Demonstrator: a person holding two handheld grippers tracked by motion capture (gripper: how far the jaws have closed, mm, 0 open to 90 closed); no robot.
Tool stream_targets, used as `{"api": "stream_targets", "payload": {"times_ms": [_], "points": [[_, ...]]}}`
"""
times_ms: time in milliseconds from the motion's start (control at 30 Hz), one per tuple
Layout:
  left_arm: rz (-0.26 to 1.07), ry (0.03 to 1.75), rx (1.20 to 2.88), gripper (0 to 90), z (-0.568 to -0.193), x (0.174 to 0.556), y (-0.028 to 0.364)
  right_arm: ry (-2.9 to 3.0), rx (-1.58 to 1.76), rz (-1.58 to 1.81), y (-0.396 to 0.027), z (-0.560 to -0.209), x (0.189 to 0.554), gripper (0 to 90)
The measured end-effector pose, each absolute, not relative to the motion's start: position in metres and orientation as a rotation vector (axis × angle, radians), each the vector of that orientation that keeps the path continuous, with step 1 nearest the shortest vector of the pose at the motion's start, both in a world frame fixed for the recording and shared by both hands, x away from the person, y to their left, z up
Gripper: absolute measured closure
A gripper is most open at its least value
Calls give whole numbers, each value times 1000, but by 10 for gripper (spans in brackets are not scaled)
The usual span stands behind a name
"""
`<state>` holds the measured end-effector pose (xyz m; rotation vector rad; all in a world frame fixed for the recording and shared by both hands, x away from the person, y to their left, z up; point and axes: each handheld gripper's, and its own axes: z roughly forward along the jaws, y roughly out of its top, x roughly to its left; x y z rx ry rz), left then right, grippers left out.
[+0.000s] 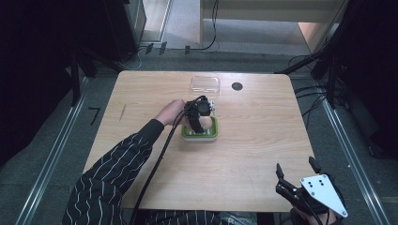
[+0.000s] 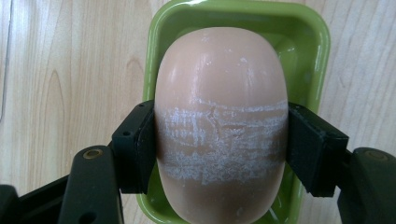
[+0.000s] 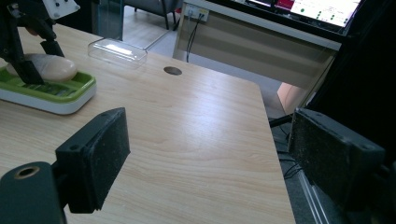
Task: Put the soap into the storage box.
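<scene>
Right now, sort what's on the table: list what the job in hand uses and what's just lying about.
In use:
- soap bar, clamped between the left tongs
- green soap dish, under the soap

Lying about:
- clear plastic lid, at the far edge
- right tongs, open, holding nothing

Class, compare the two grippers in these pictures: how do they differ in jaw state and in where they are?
The left gripper has its jaws clamped on a peach soap bar; the right gripper's jaws stand wide apart with nothing between them. The left is over the green soap dish at mid-table; the right is near the table's front right corner. Both have black jaws.
</scene>
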<state>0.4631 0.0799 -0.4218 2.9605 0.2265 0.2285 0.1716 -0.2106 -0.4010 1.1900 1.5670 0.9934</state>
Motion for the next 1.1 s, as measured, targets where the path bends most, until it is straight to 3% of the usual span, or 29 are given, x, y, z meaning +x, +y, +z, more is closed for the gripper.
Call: {"api": "stream_targets", "payload": {"times_ms": [1100], "points": [[210, 197, 2978, 332, -436, 466, 80, 1567, 1190, 993, -211, -401, 172, 134]]}}
